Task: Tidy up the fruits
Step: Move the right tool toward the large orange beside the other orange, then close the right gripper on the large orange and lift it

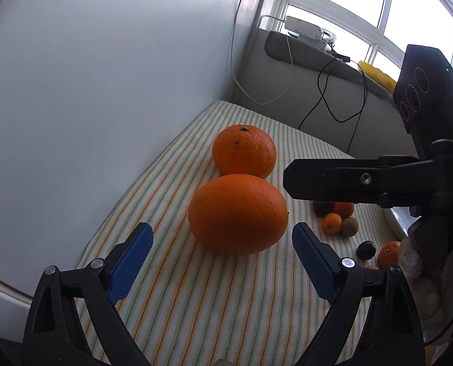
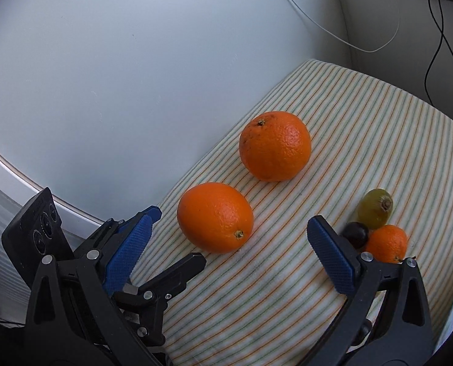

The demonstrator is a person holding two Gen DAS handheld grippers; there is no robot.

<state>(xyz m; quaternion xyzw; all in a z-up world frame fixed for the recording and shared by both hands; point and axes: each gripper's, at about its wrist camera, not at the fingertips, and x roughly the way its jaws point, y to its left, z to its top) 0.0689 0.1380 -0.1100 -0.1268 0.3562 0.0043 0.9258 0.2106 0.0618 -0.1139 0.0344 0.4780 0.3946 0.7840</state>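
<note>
Just ahead of the wide-open, empty left hand-held gripper (image 1: 222, 245) lies the near orange (image 1: 238, 214), long axis crosswise; the right hand-held gripper (image 2: 229, 247), also open and empty, sits farther off.

From my left camera, the right gripper (image 1: 290, 180) blocks part of the little pile of fruit (image 1: 338, 218) behind it, so I cannot count every piece there. The far big orange (image 1: 244, 150) is partly hidden by the near big orange (image 1: 238, 214). A small orange (image 1: 389, 254) at the right is half covered by a gloved hand (image 1: 415, 259). The dark round fruit (image 1: 366, 250) beside it is too small for me to name.

From my right camera, a blue pad (image 2: 331, 260) covers part of a dark fruit (image 2: 356, 235). The left gripper (image 2: 177, 238) is cut off behind my own finger. The striped cloth (image 2: 364, 137) runs off the bottom edge.
</note>
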